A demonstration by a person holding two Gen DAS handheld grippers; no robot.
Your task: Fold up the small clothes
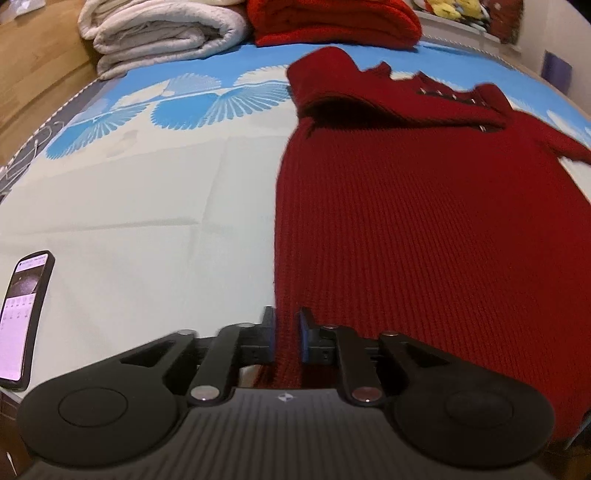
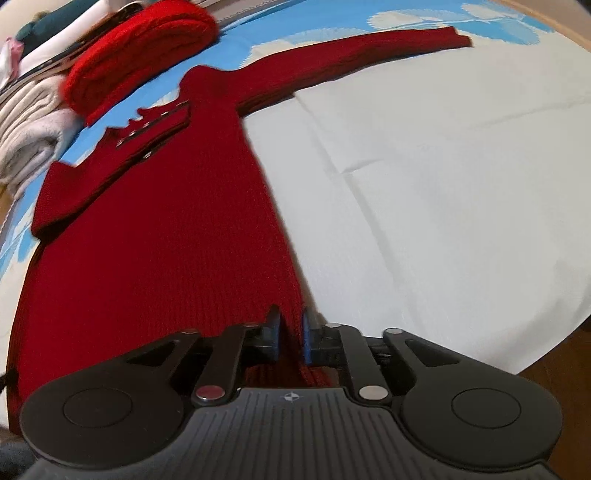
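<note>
On pale smooth sheet (image 1: 147,206), ribbed dark-red knit sweater (image 1: 424,229), hem pinched by both grippers' fingers (image 1: 269,332) (image 2: 306,336).

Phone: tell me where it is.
In the left wrist view, the phone lies at the far left edge on the white sheet, left of the sweater.

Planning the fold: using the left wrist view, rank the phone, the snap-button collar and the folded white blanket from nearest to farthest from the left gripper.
From the left gripper:
1. Phone, near left.
2. Snap-button collar, ahead, right.
3. Folded white blanket, far left, beside the folded red knit.
</note>
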